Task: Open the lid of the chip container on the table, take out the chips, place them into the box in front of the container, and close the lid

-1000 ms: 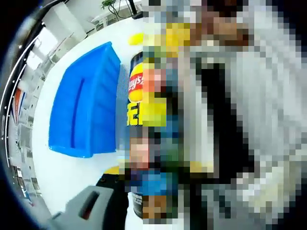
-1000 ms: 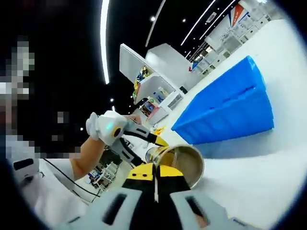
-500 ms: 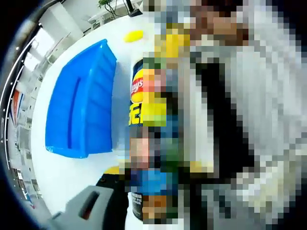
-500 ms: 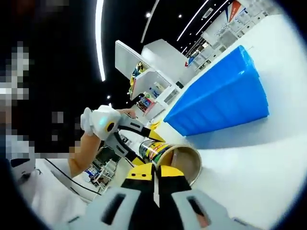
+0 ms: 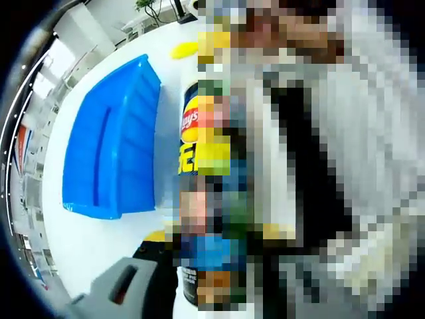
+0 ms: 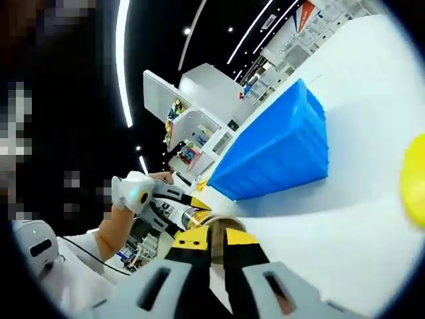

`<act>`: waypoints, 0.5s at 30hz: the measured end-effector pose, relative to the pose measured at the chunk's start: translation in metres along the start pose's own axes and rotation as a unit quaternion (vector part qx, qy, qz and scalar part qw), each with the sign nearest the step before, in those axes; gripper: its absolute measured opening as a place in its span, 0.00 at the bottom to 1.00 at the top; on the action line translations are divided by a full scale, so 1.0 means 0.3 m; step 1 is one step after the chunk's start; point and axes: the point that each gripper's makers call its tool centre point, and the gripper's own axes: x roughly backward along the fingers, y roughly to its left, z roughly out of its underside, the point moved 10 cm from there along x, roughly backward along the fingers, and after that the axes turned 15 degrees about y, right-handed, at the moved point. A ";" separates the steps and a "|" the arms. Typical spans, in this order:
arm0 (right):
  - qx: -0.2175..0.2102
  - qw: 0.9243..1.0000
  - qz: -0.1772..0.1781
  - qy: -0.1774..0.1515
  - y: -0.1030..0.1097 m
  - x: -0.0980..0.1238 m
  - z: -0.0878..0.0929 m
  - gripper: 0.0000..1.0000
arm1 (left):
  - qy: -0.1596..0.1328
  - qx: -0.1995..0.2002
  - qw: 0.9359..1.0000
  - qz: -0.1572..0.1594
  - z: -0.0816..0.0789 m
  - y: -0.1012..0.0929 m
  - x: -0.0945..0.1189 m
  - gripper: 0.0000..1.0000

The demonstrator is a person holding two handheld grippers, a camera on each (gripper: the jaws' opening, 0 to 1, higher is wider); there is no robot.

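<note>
Two claws | left claw [image 6: 189,214] grips chip can [image 5: 188,133] | right claw [image 6: 216,240] narrow, beside can rim

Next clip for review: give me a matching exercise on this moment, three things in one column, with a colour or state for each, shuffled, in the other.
Things:
1. ribbed plastic box
2. round lid
3. cylindrical chip container

Descriptions:
A. yellow, lying flat on the white table
B. blue, standing on the table
C. held by the left gripper, printed with a red and yellow logo

Pairs: 1-B, 2-A, 3-C
</note>
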 end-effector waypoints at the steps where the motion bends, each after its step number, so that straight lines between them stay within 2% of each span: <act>1: -0.011 1.000 -0.008 0.009 0.001 -0.006 0.003 0.17 | 0.001 0.000 1.000 0.000 -0.001 0.000 0.000 0.46; 2: -0.040 0.998 -0.020 0.035 -0.001 -0.019 0.009 0.19 | 0.002 -0.001 1.000 -0.001 -0.002 -0.002 0.000 0.46; 3: -0.049 0.997 -0.019 0.049 -0.006 -0.027 0.013 0.19 | 0.003 -0.001 1.000 -0.001 -0.003 -0.002 0.000 0.46; 6: -0.019 0.997 0.013 0.076 -0.021 -0.054 0.015 0.16 | 0.005 -0.001 1.000 -0.002 -0.005 -0.003 0.000 0.46; 8: -0.025 0.996 0.001 0.080 -0.019 -0.067 0.010 0.15 | 0.006 -0.001 1.000 -0.002 -0.005 -0.004 0.000 0.46; 9: -0.044 0.995 -0.016 0.087 -0.017 -0.074 0.007 0.16 | 0.006 -0.001 1.000 -0.002 -0.006 -0.004 0.000 0.46; 11: -0.057 0.995 -0.017 0.081 -0.026 -0.081 -0.004 0.19 | 0.005 0.000 1.000 -0.002 -0.005 -0.004 0.000 0.46; 15: -0.074 0.992 -0.040 0.096 -0.029 -0.099 -0.009 0.19 | 0.005 0.000 1.000 -0.002 -0.006 -0.005 0.000 0.46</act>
